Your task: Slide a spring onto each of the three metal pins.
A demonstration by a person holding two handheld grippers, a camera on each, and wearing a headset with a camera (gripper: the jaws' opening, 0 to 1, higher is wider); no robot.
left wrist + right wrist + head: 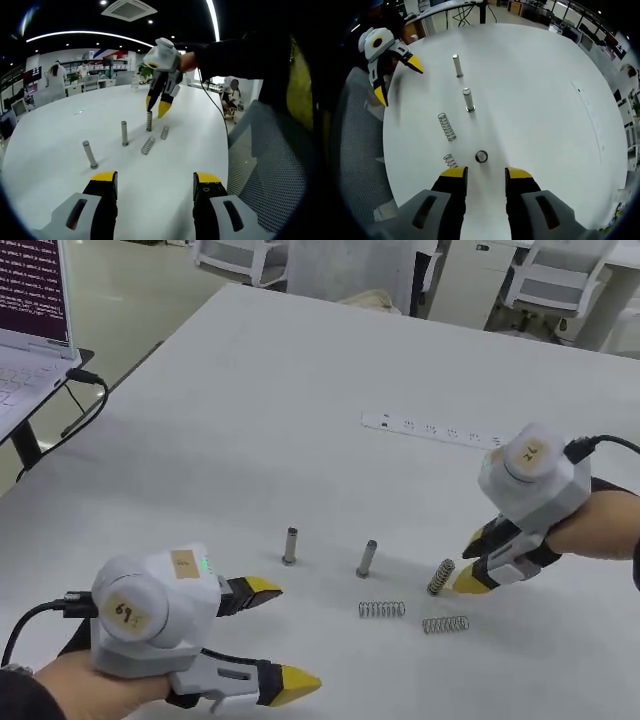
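Three metal pins stand in a row on the white table [250, 420]. The left pin [290, 545] and the middle pin [367, 558] are bare. A spring [441, 576] sits upright on the right pin, seen from above as a ring [481, 156]. Two loose springs [382, 609] [445, 624] lie flat in front of the pins. My right gripper [472, 560] is open just beside and above the spring on the pin, holding nothing. My left gripper [282, 633] is open near the front edge, empty, facing the pins [124, 133].
A laptop [30, 320] with a black cable [85, 410] sits beyond the table's left edge. A white power strip [430, 428] lies behind the pins. Office chairs [560, 285] stand past the far edge.
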